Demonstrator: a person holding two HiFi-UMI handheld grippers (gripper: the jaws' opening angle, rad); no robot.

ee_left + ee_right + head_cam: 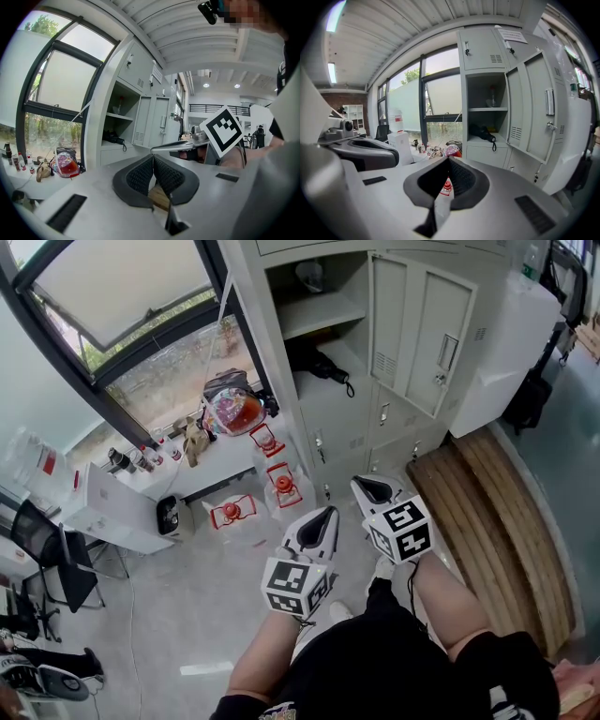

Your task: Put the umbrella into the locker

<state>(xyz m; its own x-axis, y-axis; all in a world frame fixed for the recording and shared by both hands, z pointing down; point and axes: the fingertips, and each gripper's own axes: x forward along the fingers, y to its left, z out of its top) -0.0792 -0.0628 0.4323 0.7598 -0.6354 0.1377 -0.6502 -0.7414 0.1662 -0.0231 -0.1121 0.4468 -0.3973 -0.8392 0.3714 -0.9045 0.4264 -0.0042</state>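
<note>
A black folded umbrella [319,364] lies on the lower shelf of the open grey locker [323,313], its strap hanging over the shelf edge. The locker door [422,329] stands swung out to the right. The umbrella [114,138] shows far off in the left gripper view, and the right gripper view also shows the umbrella [483,133] inside the locker. My left gripper [328,512] and right gripper [361,482] hover side by side over the floor, well short of the locker. The left gripper [153,157] is shut with nothing held. The right gripper [448,159] is shut and empty too.
Three water jugs with red caps [281,486] stand on the floor left of the locker base. A white desk [141,486] with bottles and a bag [232,411] sits under the window. Wooden planks [497,521] lie to the right. A black chair [52,554] is far left.
</note>
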